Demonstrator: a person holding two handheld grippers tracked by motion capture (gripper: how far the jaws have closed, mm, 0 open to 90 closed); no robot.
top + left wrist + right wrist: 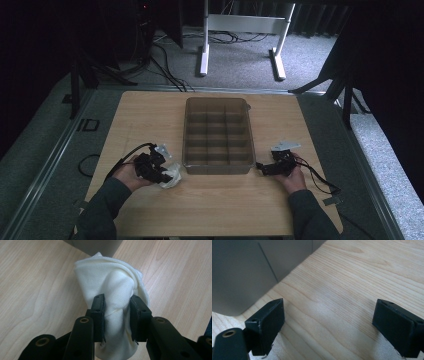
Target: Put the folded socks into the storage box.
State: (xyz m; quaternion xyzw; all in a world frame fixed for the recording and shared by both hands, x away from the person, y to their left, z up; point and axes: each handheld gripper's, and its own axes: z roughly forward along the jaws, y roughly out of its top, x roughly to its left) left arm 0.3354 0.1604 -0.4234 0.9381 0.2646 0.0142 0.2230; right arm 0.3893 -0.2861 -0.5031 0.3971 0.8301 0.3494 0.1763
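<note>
Cloth in the left grip, organiser waiting just beside it.

At the left of the wooden table (210,200) we hold the white cloth (112,292) in the left gripper (116,306), its jaws closed part-way and pinching the bunched fabric near the near-left corner of the grey compartment tray (218,167). We judge the pick-up done and the carry in hand; next we need to lift the cloth over the tray wall and choose a compartment. At the right, our right gripper (329,322) rests low by the tray's near-right corner, jaws wide apart with nothing between them.
</note>
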